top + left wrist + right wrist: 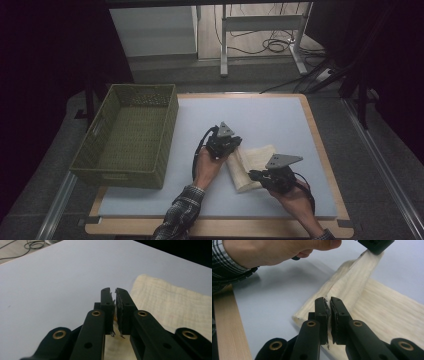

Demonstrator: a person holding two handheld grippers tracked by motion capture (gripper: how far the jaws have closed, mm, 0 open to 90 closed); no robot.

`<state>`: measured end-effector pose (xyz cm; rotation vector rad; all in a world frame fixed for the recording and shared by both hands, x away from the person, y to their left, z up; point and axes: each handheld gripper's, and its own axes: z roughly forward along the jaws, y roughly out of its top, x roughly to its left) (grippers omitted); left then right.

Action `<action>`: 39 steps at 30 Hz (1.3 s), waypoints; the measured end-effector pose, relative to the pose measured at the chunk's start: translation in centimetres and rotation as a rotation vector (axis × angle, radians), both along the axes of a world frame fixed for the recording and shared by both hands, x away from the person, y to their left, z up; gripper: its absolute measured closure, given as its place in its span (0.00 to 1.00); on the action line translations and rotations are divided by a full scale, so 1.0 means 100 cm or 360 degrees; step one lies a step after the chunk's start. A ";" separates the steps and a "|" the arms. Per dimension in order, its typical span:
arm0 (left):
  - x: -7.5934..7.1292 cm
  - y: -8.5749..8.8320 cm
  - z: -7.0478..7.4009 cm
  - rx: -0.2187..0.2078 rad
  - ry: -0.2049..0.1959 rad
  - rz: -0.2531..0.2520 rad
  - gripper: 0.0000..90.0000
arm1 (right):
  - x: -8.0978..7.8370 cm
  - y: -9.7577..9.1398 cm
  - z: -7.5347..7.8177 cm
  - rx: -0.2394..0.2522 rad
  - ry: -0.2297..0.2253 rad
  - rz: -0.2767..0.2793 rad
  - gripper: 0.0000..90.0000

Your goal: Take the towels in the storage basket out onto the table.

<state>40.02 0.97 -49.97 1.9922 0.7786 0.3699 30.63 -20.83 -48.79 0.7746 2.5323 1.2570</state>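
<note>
One cream cloth (251,167) is lying on the pale sheet (270,120) covering the bench (320,150), a little toward four o'clock from the sheet's middle. It is partly folded over itself, with a thick rolled edge running along its side at about seven o'clock and a flatter layer spreading out toward two o'clock.

Two tools are working on it. The left tool (235,149) is sitting at the cloth's ten o'clock corner, its jaws pressed almost together; in the right gripper view it (375,245) is pinching the far end of the raised fold and lifting it off the sheet. In its own view (115,293) the cloth (175,305) is lying at three o'clock of the jaws. The right tool (254,175) is sitting at the cloth's five o'clock end, its jaws (329,302) likewise pressed together on the near end of the same fold (352,282).

Two hands are holding these tools: the left hand (206,167), with a checked sleeve (182,212) behind it, and the right hand (295,202).

One woven green basket (100,150) is standing at nine o'clock of the cloth, well apart from it, overhanging the bench's left edge. Nothing is lying between cloth and basket. Beyond the bench at twelve o'clock, cables (272,45) are trailing on the floor around one metal table frame (260,22).
</note>
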 end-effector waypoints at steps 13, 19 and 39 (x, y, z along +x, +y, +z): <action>0.014 -0.025 0.000 -0.0069 0.0019 -0.0036 0.97 | -0.003 -0.038 -0.004 -0.0004 0.0019 -0.0118 0.94; 0.012 -0.038 -0.003 0.0000 0.0067 -0.0131 0.89 | -0.001 -0.041 -0.006 -0.0005 0.0023 -0.0133 0.94; 0.012 -0.059 -0.024 0.0281 0.0099 -0.0222 0.99 | 0.003 -0.043 -0.019 -0.0050 0.0046 -0.0156 0.93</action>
